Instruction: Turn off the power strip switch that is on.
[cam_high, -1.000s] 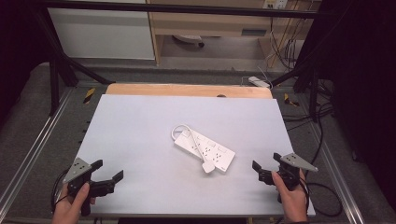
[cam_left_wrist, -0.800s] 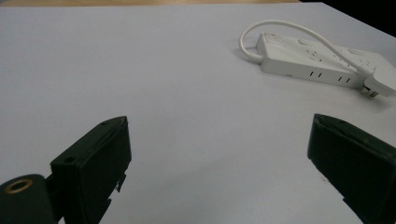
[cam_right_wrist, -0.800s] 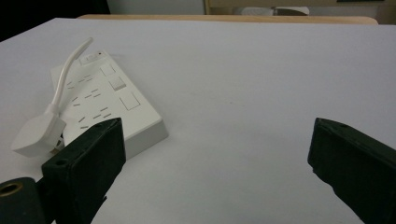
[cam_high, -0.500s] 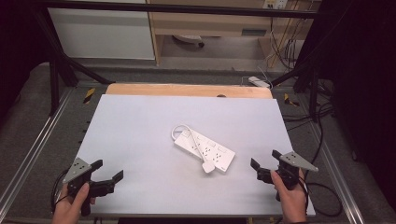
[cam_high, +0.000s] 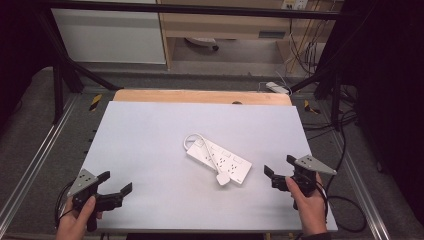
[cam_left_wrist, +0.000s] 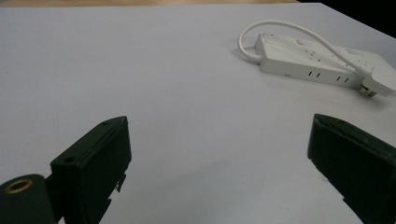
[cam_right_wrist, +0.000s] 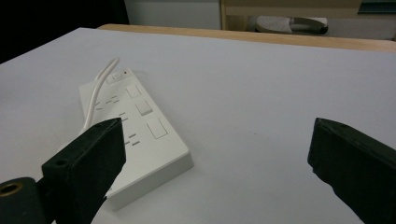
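Note:
A white power strip (cam_high: 220, 159) lies at an angle in the middle of the pale table (cam_high: 150, 135), its cord looped over it and its plug (cam_high: 222, 178) at the near end. The left gripper view shows the power strip (cam_left_wrist: 308, 60) and plug (cam_left_wrist: 378, 81) far off at upper right. Close ahead in the right gripper view lies the power strip (cam_right_wrist: 133, 126), partly behind the left jaw. My left gripper (cam_high: 116, 182) is open near the front left corner, holding nothing. My right gripper (cam_high: 278, 169) is open just right of the strip, also holding nothing.
A wooden strip (cam_high: 200, 96) runs along the table's far edge. Metal frame rails (cam_high: 37, 160) flank the table. Cables and a white adapter (cam_high: 277, 88) lie on the floor beyond. A cabinet (cam_high: 110, 35) stands at the back.
My right gripper has moved a little to the left and forward, toward the power strip. The left gripper has stayed in place.

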